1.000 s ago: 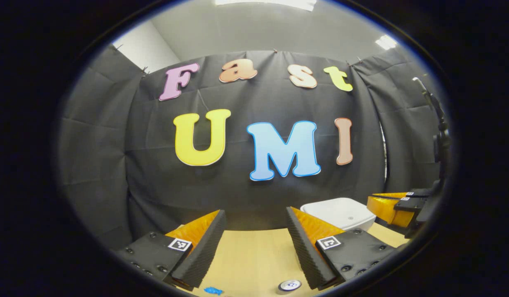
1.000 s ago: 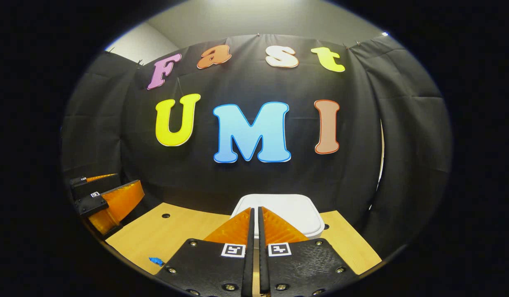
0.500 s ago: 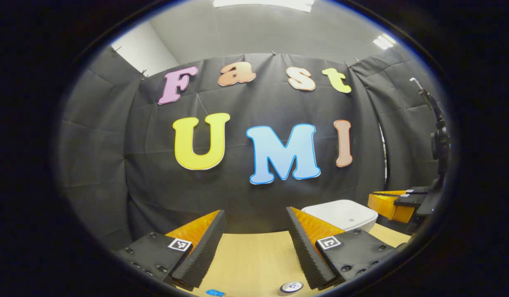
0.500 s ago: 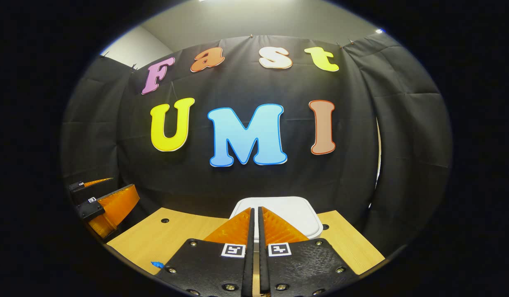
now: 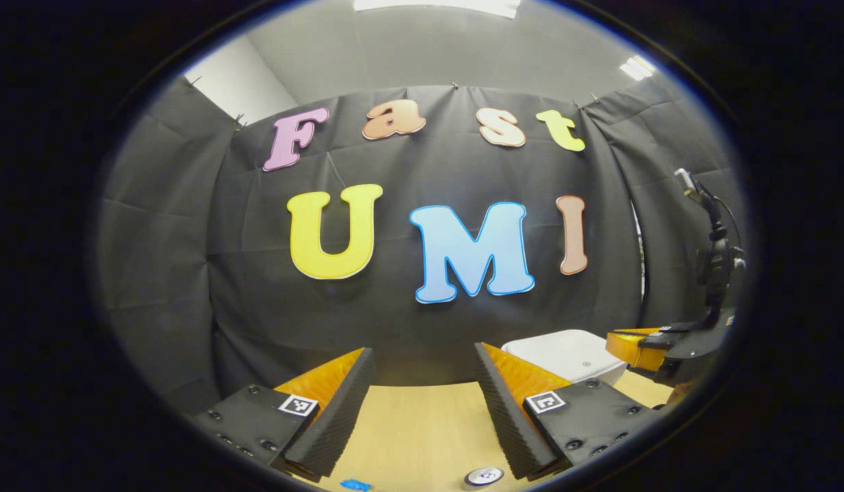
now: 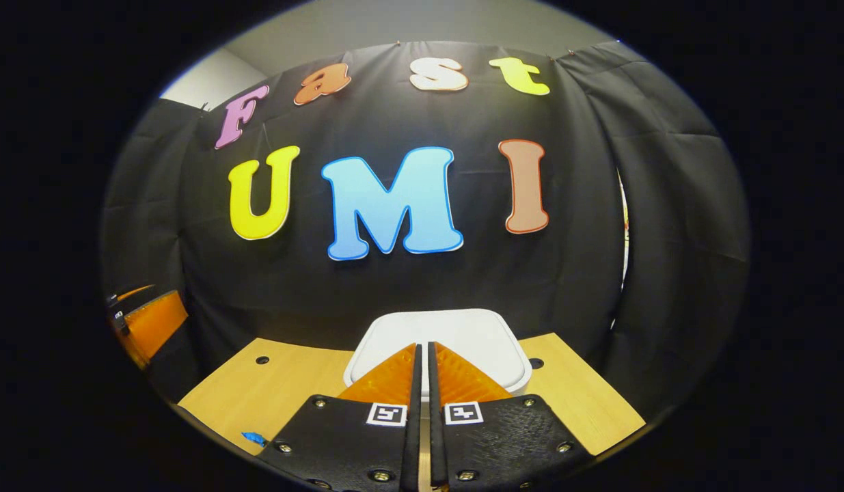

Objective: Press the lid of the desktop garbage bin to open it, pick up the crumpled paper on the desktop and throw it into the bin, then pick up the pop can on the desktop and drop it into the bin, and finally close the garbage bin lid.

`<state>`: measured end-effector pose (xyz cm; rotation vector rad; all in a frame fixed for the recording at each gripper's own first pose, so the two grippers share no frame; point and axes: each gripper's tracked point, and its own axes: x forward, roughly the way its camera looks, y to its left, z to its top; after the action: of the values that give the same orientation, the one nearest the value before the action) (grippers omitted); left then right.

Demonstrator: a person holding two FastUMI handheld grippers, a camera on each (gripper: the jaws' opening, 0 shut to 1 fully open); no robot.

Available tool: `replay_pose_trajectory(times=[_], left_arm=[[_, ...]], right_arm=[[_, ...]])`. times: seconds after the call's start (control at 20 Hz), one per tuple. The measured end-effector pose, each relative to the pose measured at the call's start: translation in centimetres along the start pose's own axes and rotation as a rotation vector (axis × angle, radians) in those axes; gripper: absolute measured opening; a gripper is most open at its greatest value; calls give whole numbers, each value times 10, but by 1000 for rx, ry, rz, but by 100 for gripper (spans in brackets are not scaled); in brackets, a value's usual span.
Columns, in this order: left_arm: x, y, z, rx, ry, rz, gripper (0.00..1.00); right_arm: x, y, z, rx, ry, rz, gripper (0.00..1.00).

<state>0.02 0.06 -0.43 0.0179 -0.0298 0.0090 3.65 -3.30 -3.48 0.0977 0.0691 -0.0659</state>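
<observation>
The white bin [image 6: 463, 331] stands at the back of the wooden desk with its lid down. My right gripper [image 6: 422, 346] is shut with nothing between its fingers, and its tips point at the front edge of the lid; I cannot tell whether they touch it. The left gripper view has the bin [image 5: 565, 350] at the right, with the right gripper [image 5: 633, 344] beside it. My left gripper [image 5: 423, 350] hangs open and empty over the desk. Near its fingers lie the pop can [image 5: 483, 475], top end showing, and a small blue crumpled paper [image 5: 355, 485]. The right gripper view has the paper [image 6: 254, 437] at lower left.
The wooden desk [image 6: 292, 389] has a small hole [image 6: 262, 359] left of the bin and another hole [image 6: 535, 363] to its right. Black cloth closes the back and sides. The left gripper [image 6: 145, 321] sits at the left edge of the right gripper view.
The right gripper has moved forward toward the bin, whose lid now looks larger and closer in its view. The left gripper has hardly moved.
</observation>
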Motion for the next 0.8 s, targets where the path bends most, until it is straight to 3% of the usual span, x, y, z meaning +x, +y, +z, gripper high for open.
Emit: replay_pose_trajectory(times=[0.8], left_arm=[[8, 3, -9, -5, 36, 53, 95]], right_arm=[[48, -8, -41, 11, 112, 4, 6]])
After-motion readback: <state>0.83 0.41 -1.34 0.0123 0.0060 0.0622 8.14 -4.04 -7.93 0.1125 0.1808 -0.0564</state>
